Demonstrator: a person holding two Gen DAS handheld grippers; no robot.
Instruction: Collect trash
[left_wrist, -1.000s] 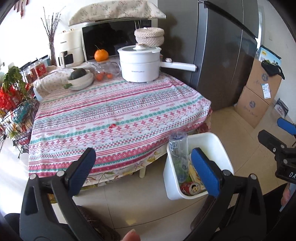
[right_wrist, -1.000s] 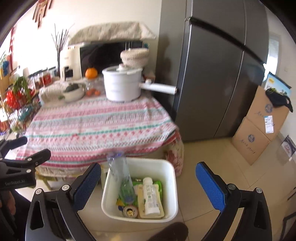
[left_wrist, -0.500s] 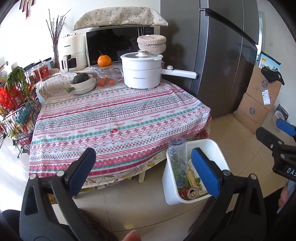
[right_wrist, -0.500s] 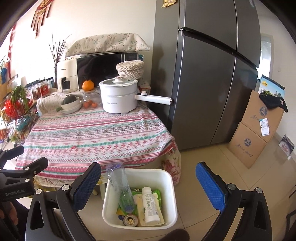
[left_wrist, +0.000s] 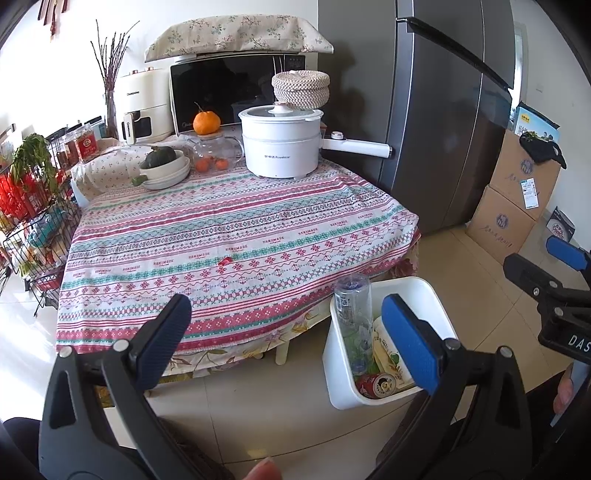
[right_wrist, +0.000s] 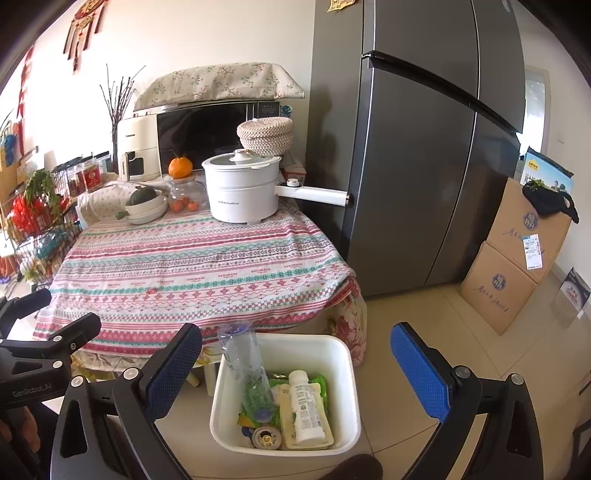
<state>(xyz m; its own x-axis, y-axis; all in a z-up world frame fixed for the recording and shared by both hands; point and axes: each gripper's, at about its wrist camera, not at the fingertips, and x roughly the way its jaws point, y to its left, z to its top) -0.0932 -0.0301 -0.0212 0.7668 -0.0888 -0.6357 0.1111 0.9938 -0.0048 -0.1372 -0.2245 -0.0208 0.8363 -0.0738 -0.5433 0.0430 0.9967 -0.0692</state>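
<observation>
A white trash bin stands on the tiled floor by the table's front right corner; it also shows in the left wrist view. It holds a clear plastic bottle, a white bottle, a drink can and green wrappers. My left gripper is open and empty, held above the floor in front of the table. My right gripper is open and empty, held above the bin. A small red scrap lies on the striped tablecloth.
At the table's back stand a white electric pot, a glass teapot, an orange and stacked bowls. A grey fridge is to the right, cardboard boxes beyond it, a wire rack to the left.
Both grippers have drawn back and tilted up a little, so the table and bin sit lower and farther in view. Both stay open and empty.
</observation>
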